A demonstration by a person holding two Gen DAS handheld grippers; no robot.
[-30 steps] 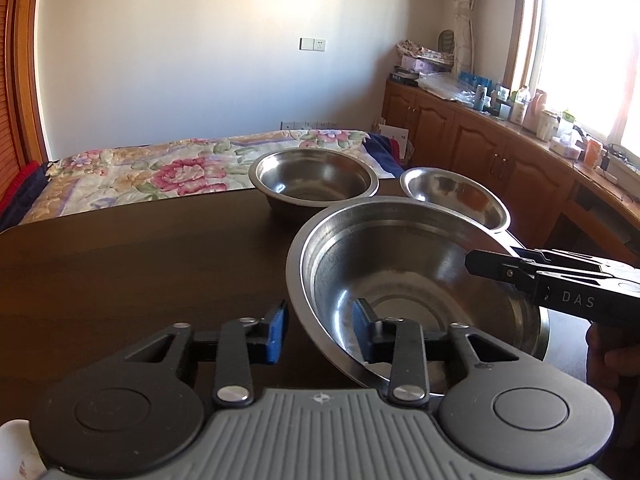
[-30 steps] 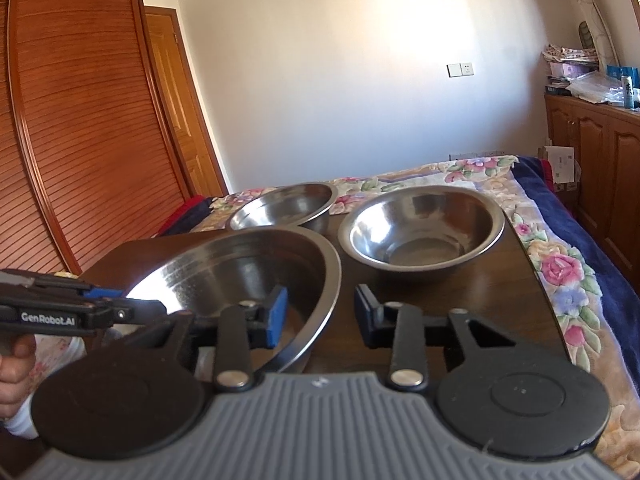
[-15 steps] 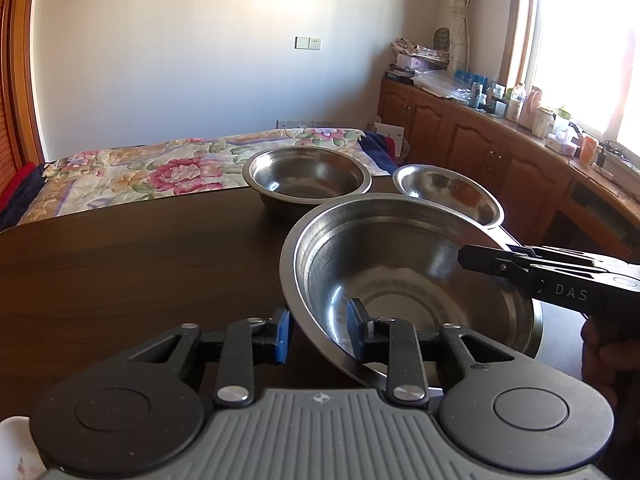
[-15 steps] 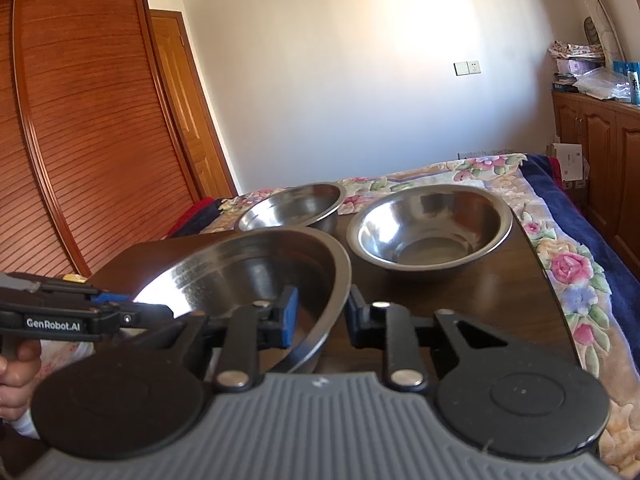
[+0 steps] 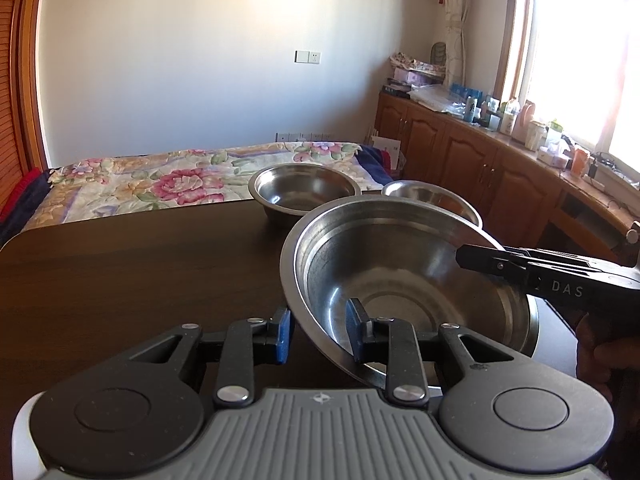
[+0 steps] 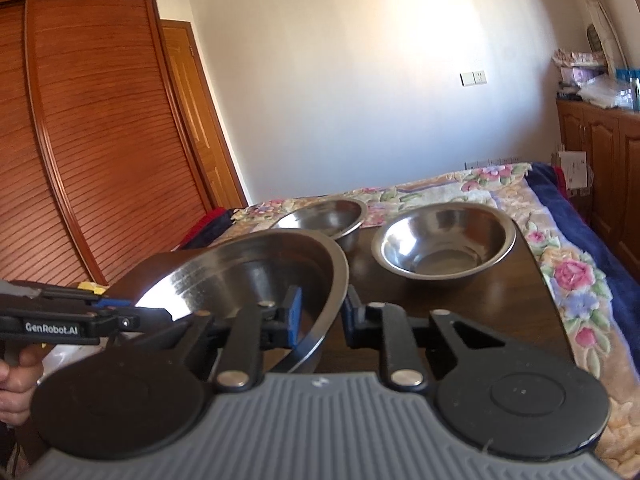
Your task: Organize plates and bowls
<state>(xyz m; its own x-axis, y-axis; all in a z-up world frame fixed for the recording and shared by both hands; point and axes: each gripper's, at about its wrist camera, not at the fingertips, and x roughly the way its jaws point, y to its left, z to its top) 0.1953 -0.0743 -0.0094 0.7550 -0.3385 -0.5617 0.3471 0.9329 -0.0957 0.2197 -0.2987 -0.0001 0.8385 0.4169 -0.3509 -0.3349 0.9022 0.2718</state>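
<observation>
A large steel bowl [image 5: 400, 272] [image 6: 248, 276] is held between both grippers above the dark wooden table [image 5: 120, 272], tipped a little. My left gripper [image 5: 318, 334] is shut on its near rim, one blue pad outside and one inside. From the opposite side, my right gripper [image 6: 323, 316] is shut on the rim too; in the left wrist view it shows at the bowl's right edge [image 5: 464, 258]. Two smaller steel bowls stand at the table's far end: one [image 5: 304, 196] [image 6: 324, 216] by the bed, the other [image 5: 432, 196] [image 6: 444, 240] beside it.
A bed with a floral cover [image 5: 160, 184] lies past the table's far edge. Wooden cabinets [image 5: 480, 168] with bottles on top run under the window at the right. A slatted wooden wardrobe [image 6: 80, 140] stands on the other side. A person's hand [image 6: 16, 380] holds the left gripper.
Both grippers' fingers have closed in on the large bowl's rim. The bowl has come up and now covers more of the two far bowls.
</observation>
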